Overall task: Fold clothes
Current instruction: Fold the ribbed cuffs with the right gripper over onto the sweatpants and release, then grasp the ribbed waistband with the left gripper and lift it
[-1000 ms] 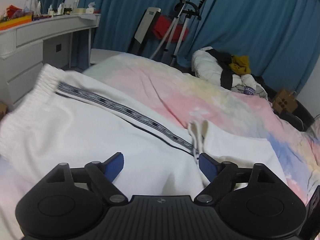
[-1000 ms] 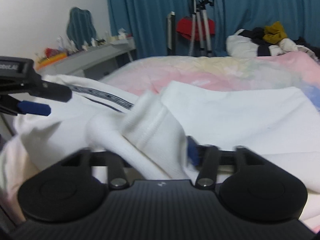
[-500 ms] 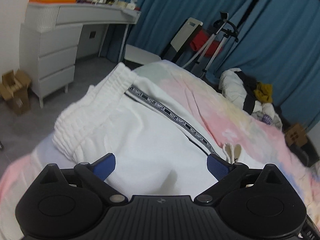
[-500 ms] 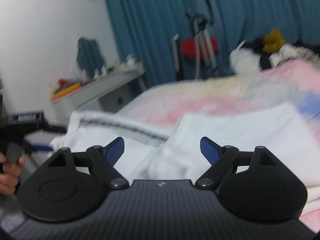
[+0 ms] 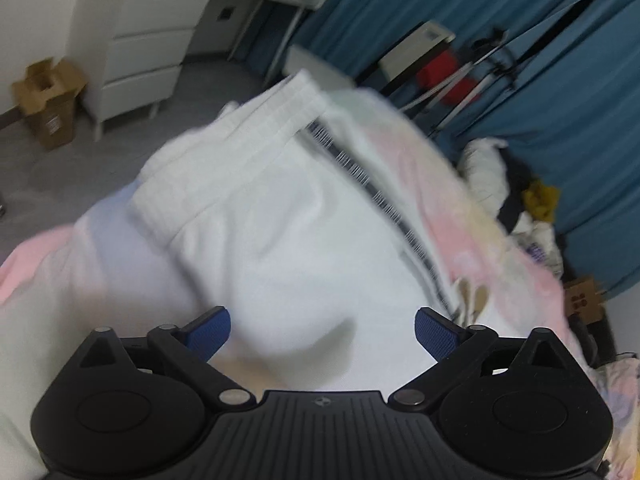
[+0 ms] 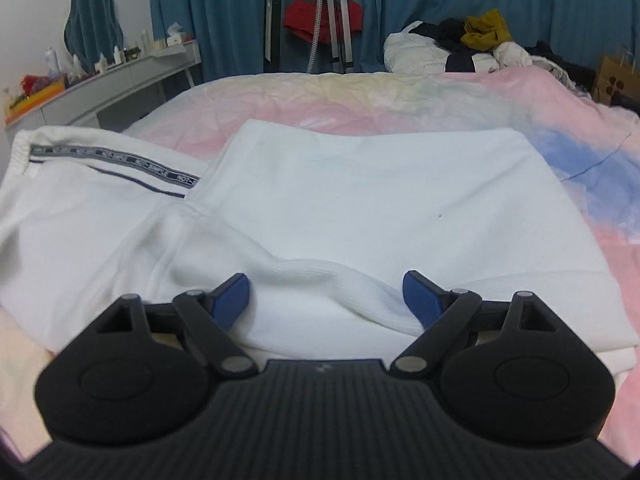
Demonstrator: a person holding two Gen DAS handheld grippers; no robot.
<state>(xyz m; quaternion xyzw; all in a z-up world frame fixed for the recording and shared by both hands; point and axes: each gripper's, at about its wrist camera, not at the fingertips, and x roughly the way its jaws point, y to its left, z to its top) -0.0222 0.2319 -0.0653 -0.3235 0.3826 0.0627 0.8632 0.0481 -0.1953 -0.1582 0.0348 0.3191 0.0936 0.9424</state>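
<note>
Both claws, left claw [image 5: 322, 330] and right claw [image 6: 326, 294], gape empty over white trousers [image 6: 360, 208] on the bed [image 6: 360, 96]. Risk: pinching one layer only, spoiling the fold.

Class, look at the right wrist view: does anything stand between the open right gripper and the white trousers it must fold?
Nothing visible does. The right gripper is open directly over the white trousers on the bedspread, its fingers straddling a raised ridge of their fabric.

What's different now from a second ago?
The right tool has let go of the white pants' cuff, which now lies folded over; its jaws stand open. The left tool stayed open, swinging toward the waistband.
</note>
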